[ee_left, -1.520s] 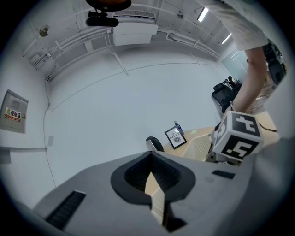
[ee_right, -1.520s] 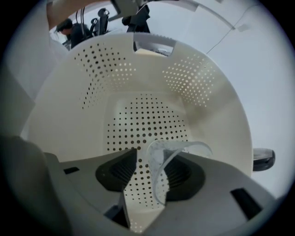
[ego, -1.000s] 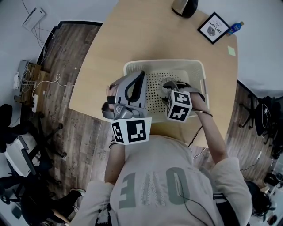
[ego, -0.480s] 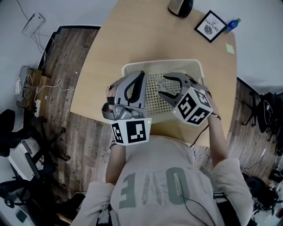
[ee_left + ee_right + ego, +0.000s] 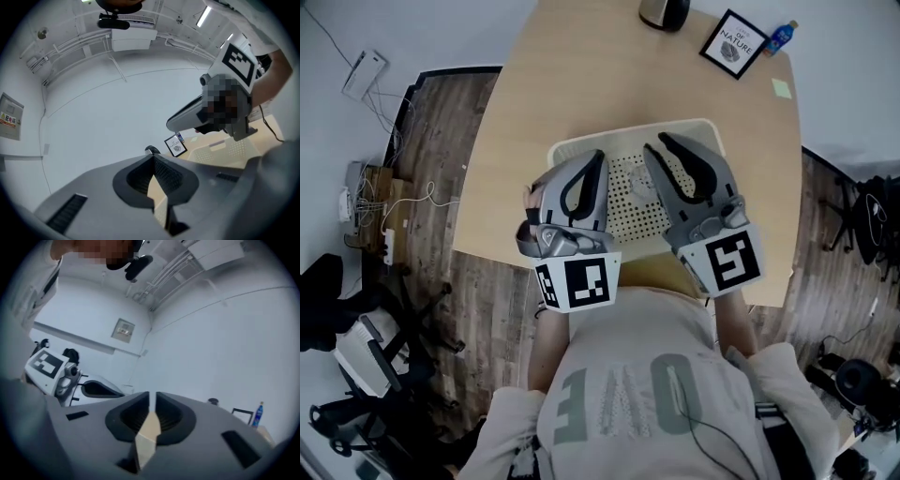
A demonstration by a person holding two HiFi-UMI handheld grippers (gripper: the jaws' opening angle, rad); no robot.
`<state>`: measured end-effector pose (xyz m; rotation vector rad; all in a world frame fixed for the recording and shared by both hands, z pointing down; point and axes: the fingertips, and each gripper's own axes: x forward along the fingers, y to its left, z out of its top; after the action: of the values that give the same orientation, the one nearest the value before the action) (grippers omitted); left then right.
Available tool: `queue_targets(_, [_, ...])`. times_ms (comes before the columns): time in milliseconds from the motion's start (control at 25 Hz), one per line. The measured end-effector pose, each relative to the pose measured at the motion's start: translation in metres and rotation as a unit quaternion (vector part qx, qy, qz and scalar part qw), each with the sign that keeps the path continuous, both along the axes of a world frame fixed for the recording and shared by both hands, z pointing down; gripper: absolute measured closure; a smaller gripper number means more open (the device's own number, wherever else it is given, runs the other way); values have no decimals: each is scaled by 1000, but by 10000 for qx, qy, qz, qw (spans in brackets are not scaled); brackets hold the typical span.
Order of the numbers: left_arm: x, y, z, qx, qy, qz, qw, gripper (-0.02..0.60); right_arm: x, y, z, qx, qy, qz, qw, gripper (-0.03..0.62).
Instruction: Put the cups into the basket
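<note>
The white perforated basket (image 5: 630, 134) stands on the wooden table in front of the person. Both grippers are held level above it, pointing away from the person. The left gripper (image 5: 601, 156) is shut and empty, its tips touching (image 5: 151, 157). The right gripper (image 5: 656, 143) has just been closing. Only a thin slit remains between its tips (image 5: 149, 397), with nothing in it. A small pale thing (image 5: 640, 185) shows on the basket floor between the grippers; I cannot tell whether it is a cup. The grippers hide most of the basket's inside.
At the table's far edge stand a framed picture (image 5: 730, 44), a blue bottle (image 5: 778, 37) and a dark rounded object (image 5: 664, 11). A green note (image 5: 781, 88) lies near the right edge. Wooden floor, cables and chairs surround the table.
The right gripper has risen out of the basket and swung from pointing down to level. Its jaws went from wide apart to nearly together. The left gripper has stayed put.
</note>
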<state>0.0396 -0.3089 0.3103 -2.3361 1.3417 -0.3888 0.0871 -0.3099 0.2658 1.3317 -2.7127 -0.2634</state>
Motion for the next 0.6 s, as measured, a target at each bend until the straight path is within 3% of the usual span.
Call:
queue_targets(40, [4,0,-2,16,-11,51,10000,577,6,1,-2,62,-158,303,9994,587])
queue_targets(120, [10,0,-6,68,-24,155,9999,577,9,5,0,51,-313,580,9978,595])
queue_targets(320, [26,4,-16,154,3,400,9991,577,10,17,22,-55,72,868,9962,595])
queue_targets(600, [45,6,-22,242,-53,624,9977,577,33,16,31,-160,32,1130,9935,595])
